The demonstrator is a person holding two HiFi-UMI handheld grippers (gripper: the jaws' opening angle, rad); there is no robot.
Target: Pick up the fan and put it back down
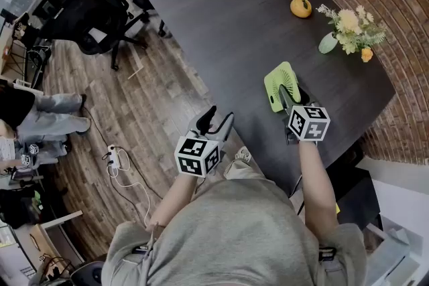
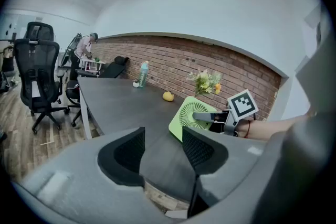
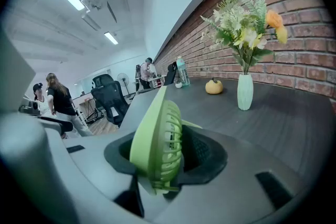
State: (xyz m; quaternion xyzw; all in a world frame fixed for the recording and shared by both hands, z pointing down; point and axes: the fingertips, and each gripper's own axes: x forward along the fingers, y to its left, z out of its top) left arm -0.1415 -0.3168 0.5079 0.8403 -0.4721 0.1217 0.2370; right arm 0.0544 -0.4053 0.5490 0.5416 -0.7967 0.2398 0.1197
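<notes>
**Fan clamped in right hand-held gripper at the desk's near edge**

The right hand-held gripper (image 3: 163,157) is clenched on the green fan (image 3: 157,149), one pad on the grille and the other on the back. The fan stands edge-on near the front edge of the dark desk (image 1: 221,30). I cannot tell whether it touches the desk. The left hand-held gripper (image 2: 164,152) hangs released, with nothing between its jaws, at the desk's edge, well apart from the fan.
</notes>
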